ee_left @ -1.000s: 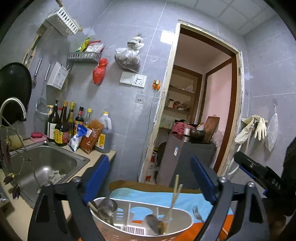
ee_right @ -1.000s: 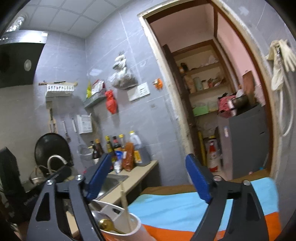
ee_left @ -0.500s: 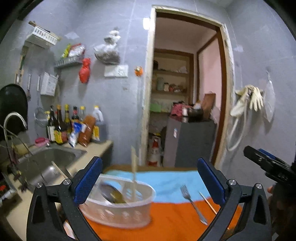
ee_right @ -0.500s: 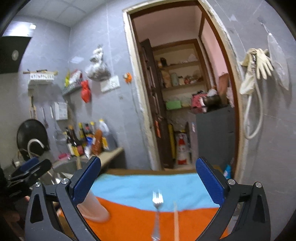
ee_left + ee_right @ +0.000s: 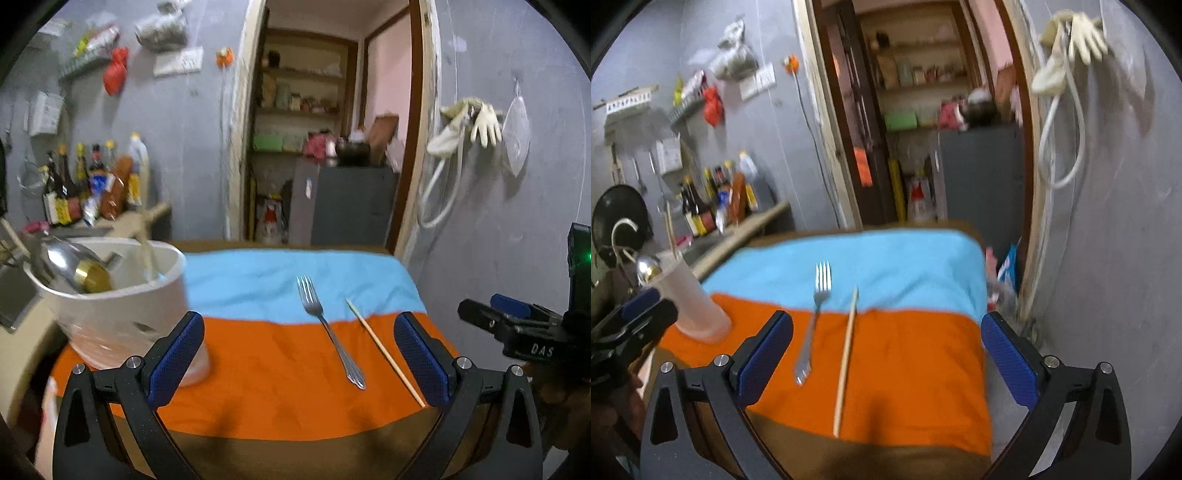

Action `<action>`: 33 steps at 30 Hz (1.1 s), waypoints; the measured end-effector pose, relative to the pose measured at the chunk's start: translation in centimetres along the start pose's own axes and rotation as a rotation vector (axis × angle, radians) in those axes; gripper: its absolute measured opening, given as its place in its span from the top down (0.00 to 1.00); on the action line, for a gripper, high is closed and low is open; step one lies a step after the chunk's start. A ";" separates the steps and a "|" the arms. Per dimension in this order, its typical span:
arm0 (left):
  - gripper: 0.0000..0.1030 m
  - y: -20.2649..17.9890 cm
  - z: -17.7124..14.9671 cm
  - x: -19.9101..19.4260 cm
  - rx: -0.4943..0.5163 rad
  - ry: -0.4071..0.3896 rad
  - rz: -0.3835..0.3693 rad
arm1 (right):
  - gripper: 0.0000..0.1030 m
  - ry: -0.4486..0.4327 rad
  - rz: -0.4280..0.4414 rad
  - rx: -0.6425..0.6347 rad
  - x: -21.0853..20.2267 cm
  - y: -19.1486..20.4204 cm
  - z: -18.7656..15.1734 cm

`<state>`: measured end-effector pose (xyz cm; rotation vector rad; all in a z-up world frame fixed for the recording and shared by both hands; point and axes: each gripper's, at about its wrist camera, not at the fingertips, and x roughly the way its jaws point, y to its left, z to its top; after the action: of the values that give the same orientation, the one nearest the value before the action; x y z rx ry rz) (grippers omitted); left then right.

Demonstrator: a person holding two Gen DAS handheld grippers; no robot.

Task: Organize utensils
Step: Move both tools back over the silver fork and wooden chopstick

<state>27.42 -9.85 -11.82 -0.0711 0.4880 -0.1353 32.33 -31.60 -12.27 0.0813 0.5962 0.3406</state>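
A metal fork (image 5: pixel 328 332) and a single wooden chopstick (image 5: pixel 384 354) lie side by side on the orange and blue cloth (image 5: pixel 258 354). A white utensil holder (image 5: pixel 122 306) stands at the cloth's left end, with spoons (image 5: pixel 70 262) and chopsticks in it. My left gripper (image 5: pixel 298 321) hangs open above the cloth's near edge, just right of the holder. In the right wrist view the fork (image 5: pixel 812 321) and chopstick (image 5: pixel 847 354) lie ahead of my right gripper (image 5: pixel 886 318). Its jaws stand wide and are closing slightly, with nothing gripped.
A counter with a sink and sauce bottles (image 5: pixel 88 188) runs along the left wall. An open doorway (image 5: pixel 325 129) with a grey cabinet lies beyond the table. Gloves and a hose (image 5: pixel 465 125) hang on the right wall. The cloth's right edge (image 5: pixel 982 332) drops to the floor.
Both grippers have dropped and tipped downward toward the table. The fork and chopstick have come into full view. The holder has slid to the left side of the left wrist view.
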 end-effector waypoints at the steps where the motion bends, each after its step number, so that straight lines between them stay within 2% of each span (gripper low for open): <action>1: 0.02 -0.1 -0.1 1.0 -0.004 0.028 -0.014 | 0.04 0.021 0.004 -0.002 0.4 -0.1 -0.3; 3: 0.02 -0.3 -0.2 2.8 -0.013 0.097 -0.031 | 0.12 0.067 0.022 -0.007 1.5 -0.3 -0.9; 5: 0.02 -0.5 -0.4 4.1 -0.019 0.151 -0.001 | 0.17 0.101 0.032 -0.017 2.3 -0.6 -1.3; 7: 0.02 -0.7 -0.6 5.2 -0.029 0.177 -0.018 | 0.21 0.137 0.045 -0.029 3.0 -0.7 -1.8; 10: 0.02 -1.0 -0.7 6.9 -0.033 0.215 -0.003 | 0.29 0.166 0.067 -0.024 3.5 -1.1 -2.5; 12: 0.03 -1.0 -0.7 7.9 -0.035 0.242 0.002 | 0.39 0.184 0.088 -0.012 3.7 -1.4 -2.7; 16: 0.04 -0.2 -0.6 10.1 -0.079 0.296 -0.028 | 0.50 0.206 0.143 -0.028 4.2 -0.8 -2.7; 19: 0.12 0.7 -0.4 11.3 -0.127 0.324 -0.073 | 0.59 0.234 0.189 -0.053 5.1 -0.1 -2.7; 21: 0.28 1.1 -0.1 12.4 -0.142 0.346 -0.100 | 0.63 0.249 0.205 -0.063 5.6 0.4 -2.8; 24: 0.43 1.7 0.4 14.0 -0.160 0.388 -0.119 | 0.67 0.283 0.217 -0.066 6.8 0.8 -2.8; 27: 0.45 2.6 0.8 15.5 -0.180 0.425 -0.122 | 0.69 0.318 0.216 -0.066 7.7 1.3 -2.8; 31: 0.45 3.5 1.5 16.5 -0.195 0.416 -0.120 | 0.73 0.334 0.181 -0.071 8.6 1.6 -2.6; 33: 0.45 3.7 1.9 17.2 -0.197 0.416 -0.116 | 0.88 0.335 0.142 -0.075 9.0 1.8 -2.4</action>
<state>43.77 -8.68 -18.45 -0.2679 0.9125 -0.2176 37.38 -26.98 -18.80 -0.0070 0.9110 0.5196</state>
